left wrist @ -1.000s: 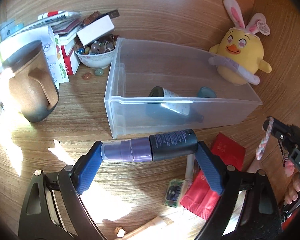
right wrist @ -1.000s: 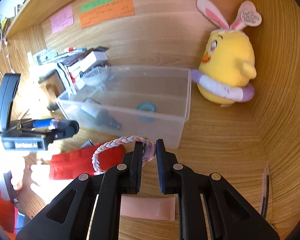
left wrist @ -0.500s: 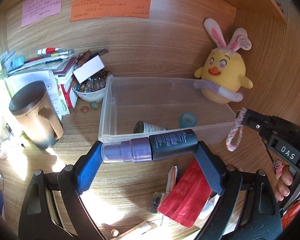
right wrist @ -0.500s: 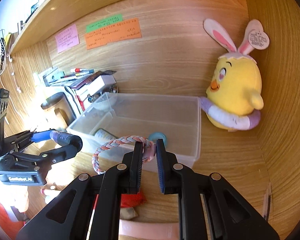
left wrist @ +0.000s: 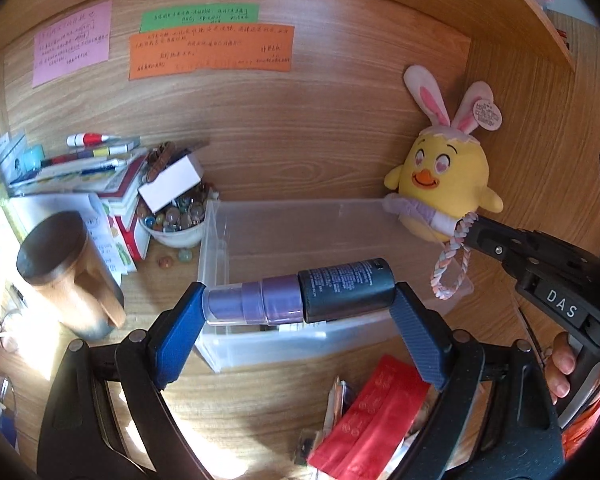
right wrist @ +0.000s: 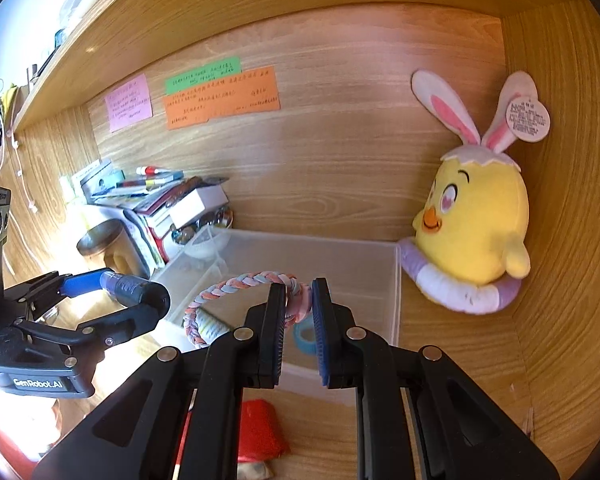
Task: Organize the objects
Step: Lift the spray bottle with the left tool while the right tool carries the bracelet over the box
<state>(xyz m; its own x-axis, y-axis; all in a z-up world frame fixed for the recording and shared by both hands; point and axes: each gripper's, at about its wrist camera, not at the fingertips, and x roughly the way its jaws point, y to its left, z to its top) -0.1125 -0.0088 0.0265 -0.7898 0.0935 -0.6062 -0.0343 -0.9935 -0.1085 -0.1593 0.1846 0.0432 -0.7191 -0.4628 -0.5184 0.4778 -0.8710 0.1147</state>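
Observation:
My left gripper (left wrist: 300,300) is shut end to end on a black and purple bottle (left wrist: 320,294), held level above the near edge of a clear plastic bin (left wrist: 260,344). My right gripper (right wrist: 299,300) is shut on a braided pastel rope loop (right wrist: 236,286), held over the bin's (right wrist: 396,280) right part. The loop (left wrist: 450,260) also hangs from the right gripper in the left wrist view. Inside the bin lie a teal tape roll (right wrist: 304,334) and a tube (right wrist: 210,326). The left gripper with its bottle (right wrist: 134,286) shows at the left of the right wrist view.
A yellow chick plush (left wrist: 444,184) leans at the bin's far right corner. A wooden mug (left wrist: 66,272), a bowl of marbles (left wrist: 176,220) and stacked books (left wrist: 100,176) stand left. Red packets (left wrist: 372,416) and small items lie on the desk in front.
Both grippers have risen and tilted up, so the back wall and its notes now show. The bin sits lower in both views. Each grip is unchanged.

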